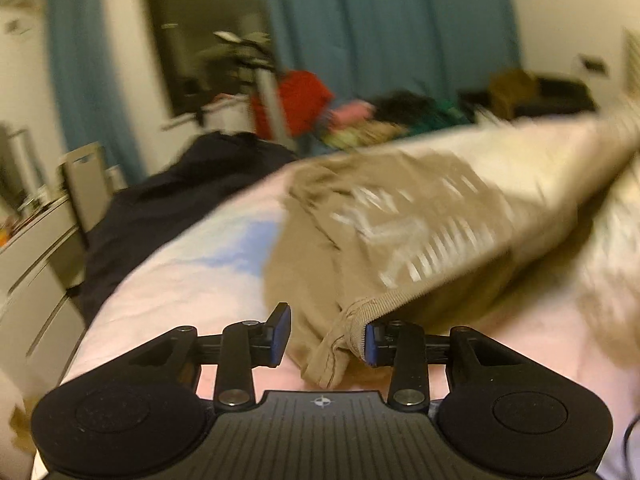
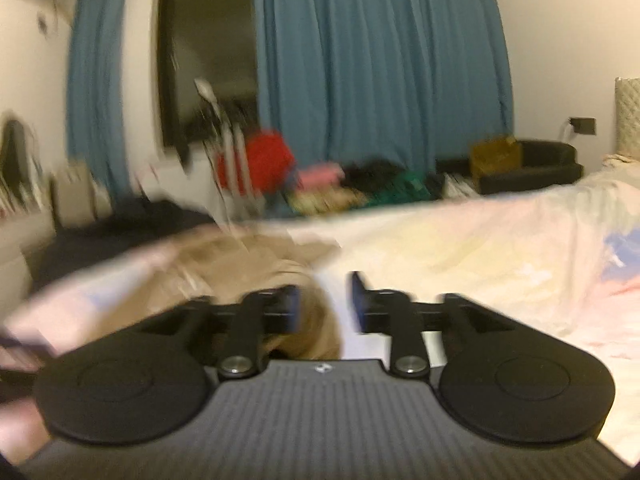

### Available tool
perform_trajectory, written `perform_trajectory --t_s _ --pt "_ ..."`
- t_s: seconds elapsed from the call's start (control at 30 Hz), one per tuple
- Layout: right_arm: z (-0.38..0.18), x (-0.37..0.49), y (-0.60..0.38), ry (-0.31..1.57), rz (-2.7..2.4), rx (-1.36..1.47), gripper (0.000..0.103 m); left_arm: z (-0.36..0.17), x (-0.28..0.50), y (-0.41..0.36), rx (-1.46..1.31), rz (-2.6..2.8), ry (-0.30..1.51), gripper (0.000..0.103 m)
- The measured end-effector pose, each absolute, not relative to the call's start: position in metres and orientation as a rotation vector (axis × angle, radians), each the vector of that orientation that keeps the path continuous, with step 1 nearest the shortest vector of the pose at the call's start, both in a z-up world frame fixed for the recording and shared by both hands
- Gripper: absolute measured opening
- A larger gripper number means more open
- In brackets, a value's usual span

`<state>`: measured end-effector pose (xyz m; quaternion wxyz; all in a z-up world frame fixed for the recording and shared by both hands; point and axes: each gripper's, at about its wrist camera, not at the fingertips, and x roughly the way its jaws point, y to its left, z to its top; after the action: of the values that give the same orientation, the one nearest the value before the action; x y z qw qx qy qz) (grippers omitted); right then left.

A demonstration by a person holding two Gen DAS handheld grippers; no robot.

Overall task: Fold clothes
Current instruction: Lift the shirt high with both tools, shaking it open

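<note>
Tan printed T-shirt on the bed — ribbed collar between the left gripper's parted fingers; right gripper spread, empty, at the shirt's right.

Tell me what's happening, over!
Left gripper open, tan shirt hem between its fingers. Right gripper open, shirt edge underneath. Bed under shirt, nothing blocking.

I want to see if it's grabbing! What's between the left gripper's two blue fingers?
In the left wrist view, the tan garment's ribbed hem sits between the left gripper's open fingers, against the right-side pad.
</note>
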<state>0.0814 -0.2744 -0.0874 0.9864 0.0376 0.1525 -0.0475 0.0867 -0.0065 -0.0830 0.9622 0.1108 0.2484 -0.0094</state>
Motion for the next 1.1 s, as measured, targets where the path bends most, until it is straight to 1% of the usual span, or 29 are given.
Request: perform_trajectory --t_s 0.03,0.07,0.1,0.17,0.23,0.37,0.47,0.57,0.63,0.7,0.73,0.93,1.1 --pt "-0.095 0.089 -0.272 0.359 -0.118 0.036 0.069 -0.078 0.087 -0.001 0.193 0.005 0.490 0.040" --pt "-0.102 0.095 -0.271 0.405 -0.121 0.020 0.072 -0.074 0.086 0.002 0.175 0.015 0.476 0.041" --pt "-0.110 0.101 -0.272 0.452 -0.111 0.021 0.074 -0.070 0.085 0.004 0.159 0.023 0.463 0.042" --pt "-0.122 0.111 -0.272 0.540 -0.102 0.026 0.074 -0.062 0.083 0.008 0.127 0.039 0.436 0.047" --pt "-0.127 0.113 -0.272 0.565 -0.106 0.043 0.074 -0.056 0.080 0.011 0.109 0.047 0.416 0.048" --pt "-0.116 0.097 -0.270 0.455 -0.160 0.070 0.074 -0.052 0.066 0.012 0.083 0.047 0.376 0.048" --pt "-0.099 0.078 -0.268 0.322 -0.180 0.087 0.074 -0.031 0.053 0.020 0.023 0.061 0.293 0.048" --pt "-0.076 0.068 -0.267 0.229 -0.171 0.102 0.075 -0.010 0.041 0.027 -0.039 0.075 0.208 0.048" --pt "-0.048 0.062 -0.267 0.167 -0.155 0.129 0.075 0.004 0.032 0.032 -0.080 0.084 0.152 0.048" --pt "-0.007 0.058 -0.266 0.090 -0.120 0.151 0.075 0.038 0.030 0.036 -0.117 0.100 0.100 0.047" --pt "0.016 0.056 -0.265 0.054 -0.104 0.156 0.075 0.055 0.029 0.038 -0.136 0.109 0.074 0.045" --pt "0.164 0.046 -0.266 -0.097 -0.060 0.155 0.075 0.196 0.013 0.035 -0.169 0.064 -0.092 0.044" --pt "0.273 0.011 -0.273 -0.220 -0.047 0.109 0.075 0.306 -0.014 0.032 -0.177 0.018 -0.205 0.045"
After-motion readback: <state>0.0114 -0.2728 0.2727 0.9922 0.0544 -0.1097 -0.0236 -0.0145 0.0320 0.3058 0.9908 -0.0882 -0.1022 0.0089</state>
